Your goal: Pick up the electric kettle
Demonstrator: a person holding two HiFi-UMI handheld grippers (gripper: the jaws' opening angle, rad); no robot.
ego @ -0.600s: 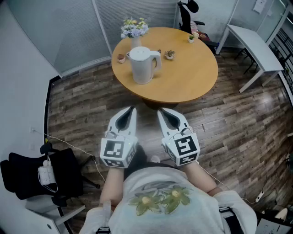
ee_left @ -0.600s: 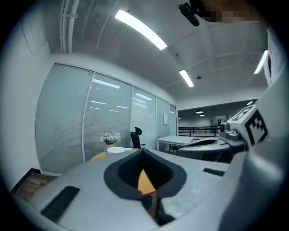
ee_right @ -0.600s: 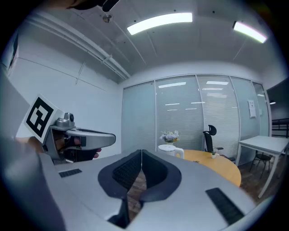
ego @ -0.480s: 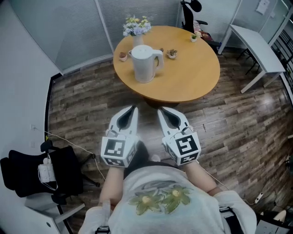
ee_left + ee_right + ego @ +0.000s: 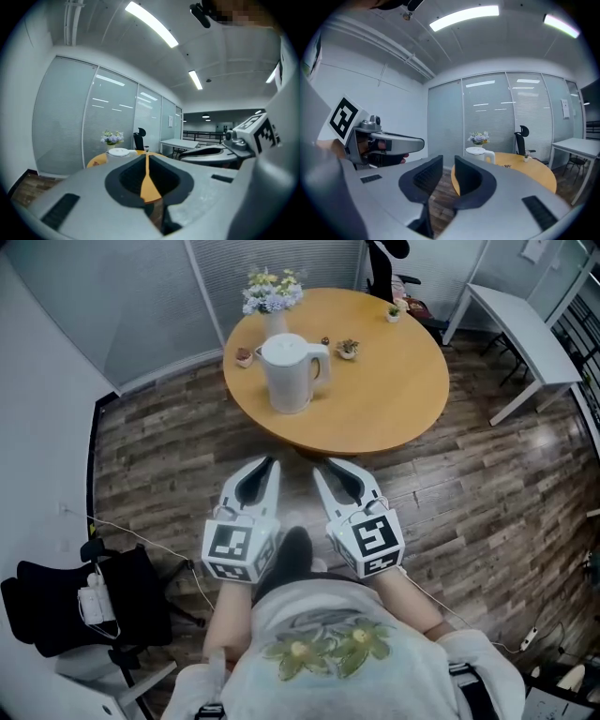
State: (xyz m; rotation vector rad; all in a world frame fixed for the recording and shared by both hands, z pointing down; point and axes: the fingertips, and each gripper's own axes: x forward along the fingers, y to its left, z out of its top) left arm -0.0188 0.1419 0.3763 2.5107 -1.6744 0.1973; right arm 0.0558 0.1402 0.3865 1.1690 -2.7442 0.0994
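Observation:
A white electric kettle (image 5: 289, 374) with its handle to the right stands near the left side of a round wooden table (image 5: 394, 399). Both grippers are held side by side in front of the person's body, over the wood floor and well short of the table. My left gripper (image 5: 273, 462) is shut with nothing in it; in the left gripper view its jaws (image 5: 146, 155) meet, and the kettle's lid (image 5: 118, 152) shows beyond them. My right gripper (image 5: 322, 468) stands a little open and empty; the kettle (image 5: 479, 153) is far ahead of it (image 5: 448, 160).
A vase of flowers (image 5: 269, 296) and small plant pots (image 5: 348, 349) stand on the table near the kettle. A white desk (image 5: 520, 329) and a black office chair (image 5: 384, 268) are behind. A black seat (image 5: 75, 601) and a floor cable (image 5: 141, 532) lie at left.
The table and kettle have shifted slightly left in the head view. A dark shoe has come forward between the grippers. Both grippers keep their pose.

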